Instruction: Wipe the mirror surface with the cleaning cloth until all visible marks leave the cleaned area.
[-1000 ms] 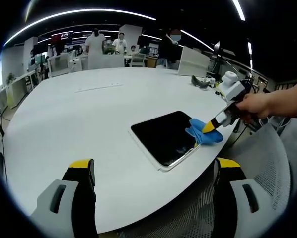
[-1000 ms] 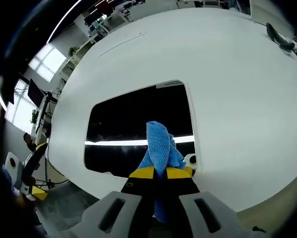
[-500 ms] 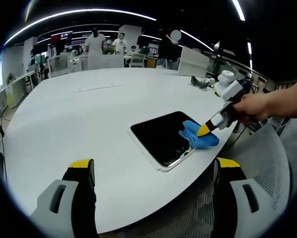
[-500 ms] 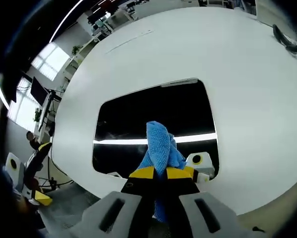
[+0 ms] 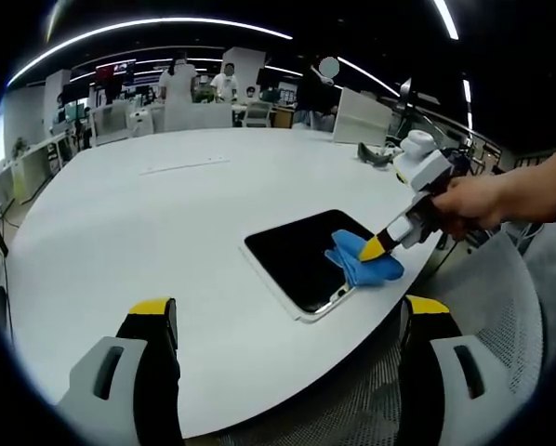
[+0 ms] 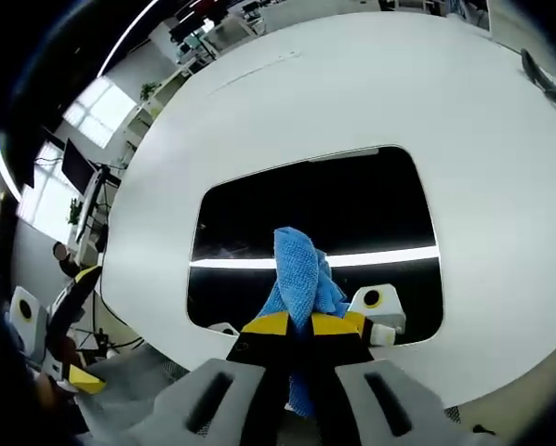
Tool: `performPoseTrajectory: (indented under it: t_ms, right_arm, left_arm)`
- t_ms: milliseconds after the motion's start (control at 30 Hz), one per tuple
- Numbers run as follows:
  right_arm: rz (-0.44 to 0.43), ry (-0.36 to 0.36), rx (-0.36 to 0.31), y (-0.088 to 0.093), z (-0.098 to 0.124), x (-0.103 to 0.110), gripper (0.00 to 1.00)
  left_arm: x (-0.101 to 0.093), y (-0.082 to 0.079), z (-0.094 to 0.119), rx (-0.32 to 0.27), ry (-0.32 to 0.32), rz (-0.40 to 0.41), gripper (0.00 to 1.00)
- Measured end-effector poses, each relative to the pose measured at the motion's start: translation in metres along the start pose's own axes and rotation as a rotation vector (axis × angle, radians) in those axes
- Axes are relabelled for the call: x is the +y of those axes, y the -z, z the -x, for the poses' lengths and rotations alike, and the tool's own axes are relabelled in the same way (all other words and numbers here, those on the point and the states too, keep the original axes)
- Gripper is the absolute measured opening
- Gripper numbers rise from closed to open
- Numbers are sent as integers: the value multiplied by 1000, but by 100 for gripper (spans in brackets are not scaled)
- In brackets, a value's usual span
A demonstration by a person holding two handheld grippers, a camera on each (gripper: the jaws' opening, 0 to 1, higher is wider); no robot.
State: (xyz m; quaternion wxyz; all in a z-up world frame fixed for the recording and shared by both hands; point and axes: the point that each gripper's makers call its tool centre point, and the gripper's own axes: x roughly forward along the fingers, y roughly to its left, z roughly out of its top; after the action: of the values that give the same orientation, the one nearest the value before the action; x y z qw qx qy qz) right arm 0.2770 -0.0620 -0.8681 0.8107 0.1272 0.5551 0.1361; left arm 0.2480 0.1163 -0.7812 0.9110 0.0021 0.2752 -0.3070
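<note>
A: Looking at the left gripper view, why is the left gripper sitting at the bottom of the frame with its jaws spread and empty?

B: It's leaving the mirror, centre right on the table, free while the right gripper is pressing the cloth onto it.

A: And in the right gripper view?

B: The right gripper is clenching the blue cloth at bottom centre, over the mirror, which is looking dark and glossy, reflecting a light strip.
</note>
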Motion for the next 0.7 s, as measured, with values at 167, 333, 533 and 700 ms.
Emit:
performPoseTrajectory:
  t_ms: [167, 333, 533, 700]
  right_arm:
    - [7, -10, 7, 0, -2, 7, 0]
    - [21, -16, 12, 1, -5, 14, 1]
    - [27, -30, 16, 2, -8, 25, 1]
    - [41, -37, 20, 2, -12, 33, 1]
  left_arm:
    - [-1, 0, 0, 2, 4, -3, 99]
    - [-1, 0, 0, 2, 3, -2, 99]
    - [0, -1, 0, 2, 2, -2, 99]
    - [0, 0, 0, 3, 0, -2, 99]
